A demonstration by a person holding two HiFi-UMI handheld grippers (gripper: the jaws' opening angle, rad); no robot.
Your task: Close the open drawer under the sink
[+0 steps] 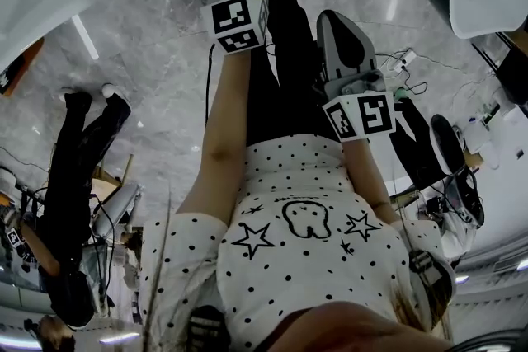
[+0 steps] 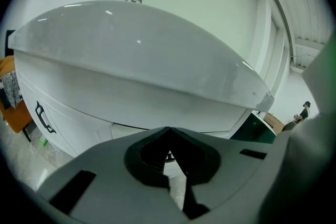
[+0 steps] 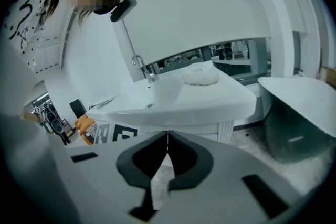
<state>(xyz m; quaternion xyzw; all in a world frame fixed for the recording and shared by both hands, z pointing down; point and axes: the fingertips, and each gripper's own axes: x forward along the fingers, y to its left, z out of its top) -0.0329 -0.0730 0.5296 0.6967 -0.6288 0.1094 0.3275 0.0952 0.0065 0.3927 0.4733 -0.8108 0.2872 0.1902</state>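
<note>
Sink (image 3: 210,105) with faucet (image 3: 143,66), white cloth (image 3: 200,75) on its counter

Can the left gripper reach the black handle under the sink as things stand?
Probably yes: nothing stands between the left gripper and the black handle, though the handle lies off to its left and the jaws are shut.

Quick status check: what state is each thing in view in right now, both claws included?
Left claw: shut, empty.
Right claw: shut, empty.
Faucet: no water seen running.
Sink: bowl looks empty.
Cloth: bunched up, lying on the sink's top.
Cabinet front: open or shut, can't tell from here.
</note>
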